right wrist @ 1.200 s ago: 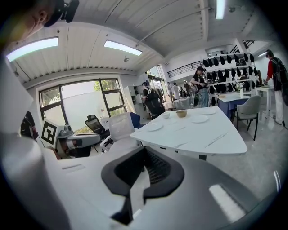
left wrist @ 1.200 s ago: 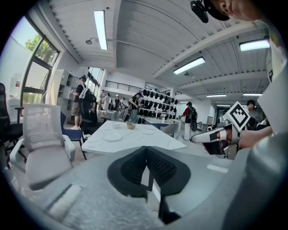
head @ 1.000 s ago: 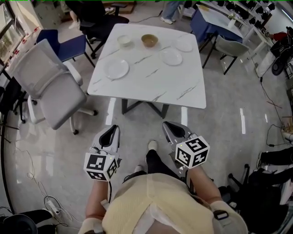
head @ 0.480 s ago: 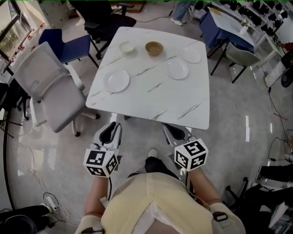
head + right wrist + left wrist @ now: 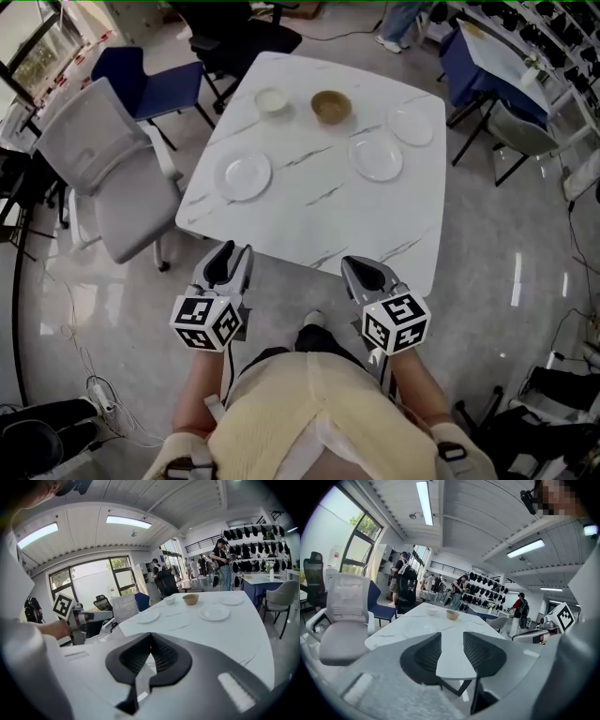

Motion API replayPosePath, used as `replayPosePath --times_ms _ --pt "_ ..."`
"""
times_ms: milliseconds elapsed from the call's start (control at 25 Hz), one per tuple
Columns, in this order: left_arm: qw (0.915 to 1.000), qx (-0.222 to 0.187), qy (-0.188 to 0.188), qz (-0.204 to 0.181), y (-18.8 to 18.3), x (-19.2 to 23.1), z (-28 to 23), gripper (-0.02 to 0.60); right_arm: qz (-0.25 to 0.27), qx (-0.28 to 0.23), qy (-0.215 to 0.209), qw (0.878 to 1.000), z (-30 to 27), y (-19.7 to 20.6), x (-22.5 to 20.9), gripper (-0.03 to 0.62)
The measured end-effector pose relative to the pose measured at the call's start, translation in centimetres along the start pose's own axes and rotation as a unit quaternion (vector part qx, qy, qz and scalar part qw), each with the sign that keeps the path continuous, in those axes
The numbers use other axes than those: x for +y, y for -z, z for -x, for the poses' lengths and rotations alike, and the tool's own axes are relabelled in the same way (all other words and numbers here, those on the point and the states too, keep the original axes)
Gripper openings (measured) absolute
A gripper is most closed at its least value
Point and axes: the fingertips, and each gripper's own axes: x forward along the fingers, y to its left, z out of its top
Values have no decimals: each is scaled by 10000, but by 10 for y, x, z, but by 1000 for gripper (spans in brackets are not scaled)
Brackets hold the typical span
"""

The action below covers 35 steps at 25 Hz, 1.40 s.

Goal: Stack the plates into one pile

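**Plates unstacked; both grippers at the near table edge**

Head view: the white marble-top table [image 5: 319,220] carries three white plates, each lying flat by itself and well apart from the others, so there is no pile.
- The left plate [image 5: 243,175] sits near the table's left edge.
- The right plate [image 5: 376,156] sits toward the right side.
- The far-right plate [image 5: 411,125] lies just beyond the right plate, close to the far right corner.

Two bowls stand along the far side: a small white bowl [image 5: 271,100] and, to its right, a brown bowl [image 5: 331,106], close to each other but not touching.

The left gripper [image 5: 230,255] shows just at the near table edge, in line with the left plate but well short of it. Its own view shows the jaws standing well apart, having just been opening. Nothing is between them; only the tabletop shows through the gap.

The right gripper [image 5: 361,272] is also at the near edge, on the right. Its jaws are pressed together and hold nothing.

A grey office chair [image 5: 103,178] stands to the left of the table, with a blue chair [image 5: 141,75] behind it.
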Motion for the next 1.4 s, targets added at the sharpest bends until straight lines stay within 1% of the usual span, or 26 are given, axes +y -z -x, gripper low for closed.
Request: replayPosePath --times_ms 80,160,240,400,560,680,880,960,1160,1400 --pt "10000 26 -93 18 -2 3 -12 161 46 19 -50 10000 -4 0 -9 0" --pt "9997 107 -191 61 -2 7 -23 190 74 45 -103 9999 -8 0 -17 0" --pt "9992 226 -265 179 -2 10 -32 207 97 65 -148 9998 -9 -1 -25 0" --pt "9972 443 -415 434 -4 22 -47 219 184 65 -217 9996 -18 -8 -37 0" --pt "9950 666 -636 397 -4 44 -61 219 185 117 -325 9992 -34 -9 -40 0" --pt "9935 764 -751 391 -5 64 -75 219 149 204 -328 9991 -49 -9 -42 0" --pt "9915 951 -767 444 -5 98 -102 219 225 430 -242 9985 -75 -14 -46 0" --pt "9902 1069 -753 495 -3 112 -112 219 228 524 -193 9982 -87 -20 -48 0" --pt "9855 1399 -839 463 2 148 -133 219 267 703 -221 9969 -121 -37 -47 0" --pt "9792 1733 -767 725 11 177 -154 219 387 911 -358 9944 -159 -46 -42 0"
